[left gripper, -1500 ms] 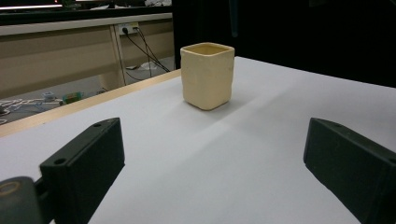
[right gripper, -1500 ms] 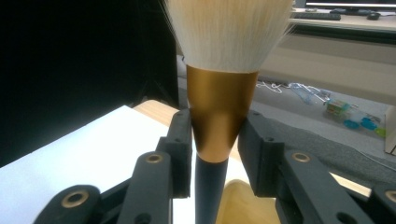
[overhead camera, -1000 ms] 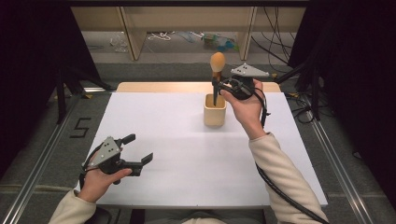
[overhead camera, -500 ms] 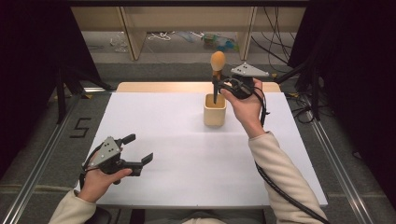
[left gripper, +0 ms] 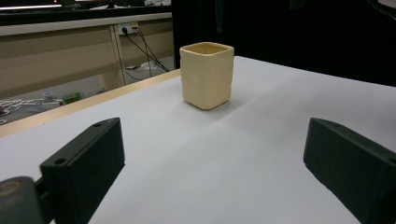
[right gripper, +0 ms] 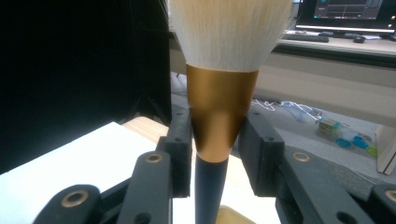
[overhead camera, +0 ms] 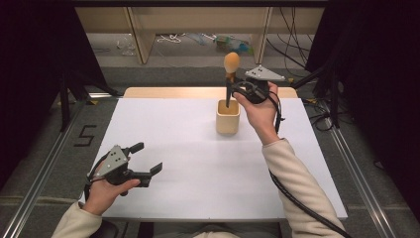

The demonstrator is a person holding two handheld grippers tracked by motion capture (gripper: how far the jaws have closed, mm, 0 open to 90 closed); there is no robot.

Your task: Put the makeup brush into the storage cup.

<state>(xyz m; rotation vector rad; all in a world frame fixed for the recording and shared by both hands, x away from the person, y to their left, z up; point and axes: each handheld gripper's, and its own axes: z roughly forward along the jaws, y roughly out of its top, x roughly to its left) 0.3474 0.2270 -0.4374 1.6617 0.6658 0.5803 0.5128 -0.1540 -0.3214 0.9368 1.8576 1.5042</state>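
Note:
A cream square cup (overhead camera: 228, 117) (left gripper: 207, 74) stands on the white table (overhead camera: 198, 163) toward the back. My right gripper (overhead camera: 236, 87) (right gripper: 215, 149) is held above and just right of the cup, shut on a makeup brush (overhead camera: 230, 74) (right gripper: 219, 93). The brush is upright, with its pale bristles up, a gold ferrule and a dark handle whose lower end hangs over the cup's mouth. My left gripper (overhead camera: 146, 159) (left gripper: 210, 177) sits low at the table's front left, open, with nothing between its jaws, facing the cup.
A wooden strip (overhead camera: 168, 92) runs along the table's back edge. Behind it wooden shelf legs (overhead camera: 138, 34) and cables (overhead camera: 297, 44) lie on the floor. Metal rails (overhead camera: 44, 163) flank the table on both sides.

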